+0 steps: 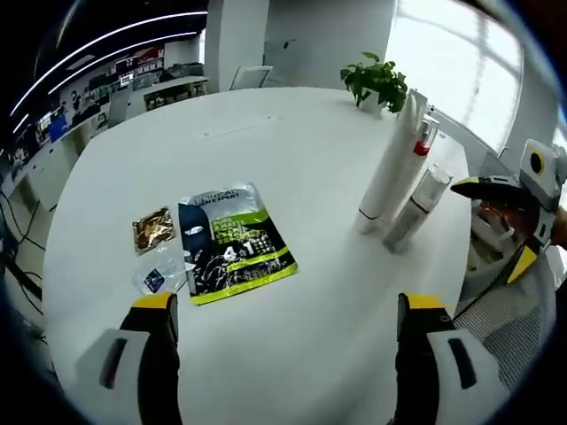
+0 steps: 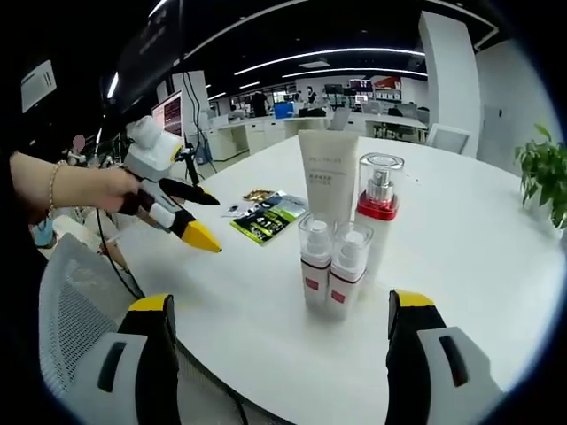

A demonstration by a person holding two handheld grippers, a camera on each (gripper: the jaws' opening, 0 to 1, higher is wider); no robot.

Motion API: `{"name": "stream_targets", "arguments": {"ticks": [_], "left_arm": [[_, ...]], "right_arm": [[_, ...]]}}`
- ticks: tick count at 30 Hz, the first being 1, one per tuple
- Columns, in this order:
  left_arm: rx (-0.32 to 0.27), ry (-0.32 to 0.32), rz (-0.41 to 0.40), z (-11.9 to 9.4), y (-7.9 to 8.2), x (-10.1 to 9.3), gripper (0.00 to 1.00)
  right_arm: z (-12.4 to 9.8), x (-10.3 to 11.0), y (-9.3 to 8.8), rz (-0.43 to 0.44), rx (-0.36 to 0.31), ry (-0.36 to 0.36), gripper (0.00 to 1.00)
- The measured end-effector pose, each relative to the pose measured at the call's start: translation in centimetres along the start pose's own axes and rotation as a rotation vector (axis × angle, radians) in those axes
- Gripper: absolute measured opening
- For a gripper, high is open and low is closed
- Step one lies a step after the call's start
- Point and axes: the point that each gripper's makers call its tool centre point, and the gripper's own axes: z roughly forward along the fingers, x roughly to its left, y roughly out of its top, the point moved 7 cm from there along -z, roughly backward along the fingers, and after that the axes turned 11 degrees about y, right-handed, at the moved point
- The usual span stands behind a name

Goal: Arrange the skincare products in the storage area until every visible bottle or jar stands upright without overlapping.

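On the round white table, seen through the left gripper view, the left gripper hangs with its yellow-tipped black jaws wide apart and nothing between them. Ahead of the jaws lies a flat, glossy sachet printed in dark blue and lime green, with a small crinkled gold foil packet and a clear little packet with a blue square just beside it. Well to the right stands the upright cluster of skincare: a tall white tube, a red-collared pump bottle behind it, and a slim clear-capped bottle in front. A leafy potted plant sits at the far edge, and the other gripper comes in from the right. From the right gripper view, the right gripper is likewise spread open and empty, low at the near edge of the table. Straight ahead two small white bottles with clear domed caps and red labels stand side by side, touching; behind them rise the broad matte tube and the pump bottle with its clear cylindrical cap. A hand holds the left gripper at the left, above a mesh-backed chair.
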Motion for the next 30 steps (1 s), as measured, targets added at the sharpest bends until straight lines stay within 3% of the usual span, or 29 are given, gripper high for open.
{"name": "stream_targets", "arguments": {"ticks": [9, 22, 30], "left_arm": [[0.030, 0.040, 0.001, 2.6, 1.1, 1.3, 0.94], [0.053, 0.063, 0.029, 6.9, 3.9, 2.6, 0.89], [0.075, 0.098, 0.030, 7.8, 4.0, 2.8, 0.87]], "right_arm": [[0.0, -0.1, -0.2, 0.008, 0.009, -0.009, 1.00], [0.1, -0.5, -0.4, 0.031, 0.020, -0.024, 1.00], [0.2, -0.6, -0.5, 0.041, 0.026, -0.024, 1.00]]}}
